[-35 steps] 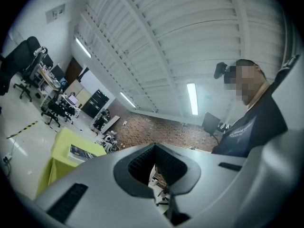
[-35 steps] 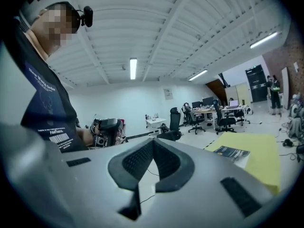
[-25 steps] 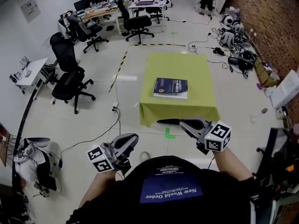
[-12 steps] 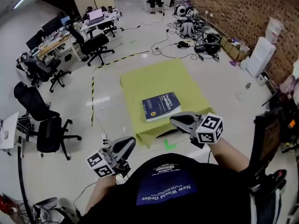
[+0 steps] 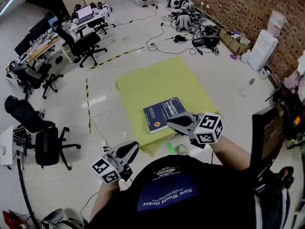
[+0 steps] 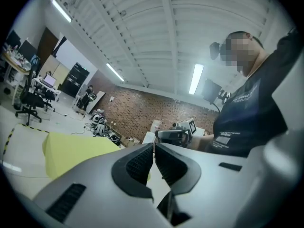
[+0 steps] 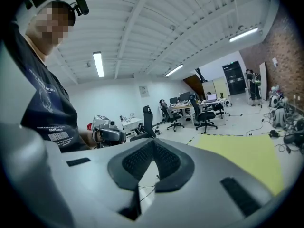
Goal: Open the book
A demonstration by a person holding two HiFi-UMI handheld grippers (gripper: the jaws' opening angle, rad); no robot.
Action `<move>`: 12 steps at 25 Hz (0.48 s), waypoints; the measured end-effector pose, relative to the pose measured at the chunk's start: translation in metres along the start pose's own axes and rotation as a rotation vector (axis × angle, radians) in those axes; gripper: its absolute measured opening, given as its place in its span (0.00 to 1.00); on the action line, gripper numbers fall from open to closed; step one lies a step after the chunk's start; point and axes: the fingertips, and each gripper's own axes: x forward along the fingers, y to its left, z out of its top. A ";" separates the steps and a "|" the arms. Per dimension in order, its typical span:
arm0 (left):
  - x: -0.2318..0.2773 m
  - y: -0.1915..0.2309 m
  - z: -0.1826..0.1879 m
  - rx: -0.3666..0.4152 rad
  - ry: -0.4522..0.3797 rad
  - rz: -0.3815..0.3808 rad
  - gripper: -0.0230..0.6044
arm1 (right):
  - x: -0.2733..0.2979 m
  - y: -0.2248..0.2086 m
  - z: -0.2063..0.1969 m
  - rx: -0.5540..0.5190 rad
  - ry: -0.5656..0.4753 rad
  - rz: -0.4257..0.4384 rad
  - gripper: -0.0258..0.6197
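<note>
One closed dark-blue book [image 5: 163, 113] is laid on one yellow-green cloth-covered surface [image 5: 152, 80]; two grey tools, left tool [image 5: 133, 147] and right tool [image 5: 169, 122], are fully closed, empty.

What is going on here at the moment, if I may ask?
A person stands at a low table under a yellow cloth, with a claw in each hand. A blue book lies closed on the table. The left claw and the right claw are both shut and empty, held in the air in front of the person. Neither touches the book, so opening it has not begun.
</note>
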 end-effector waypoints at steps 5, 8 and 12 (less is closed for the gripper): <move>0.061 0.031 -0.011 0.096 0.139 0.083 0.05 | -0.006 -0.057 0.018 -0.014 -0.018 0.095 0.02; 0.104 0.053 -0.014 0.118 0.212 0.147 0.05 | -0.012 -0.100 0.030 -0.025 -0.014 0.145 0.02; 0.154 0.083 -0.035 0.144 0.362 0.213 0.06 | -0.024 -0.156 0.046 -0.042 -0.039 0.199 0.02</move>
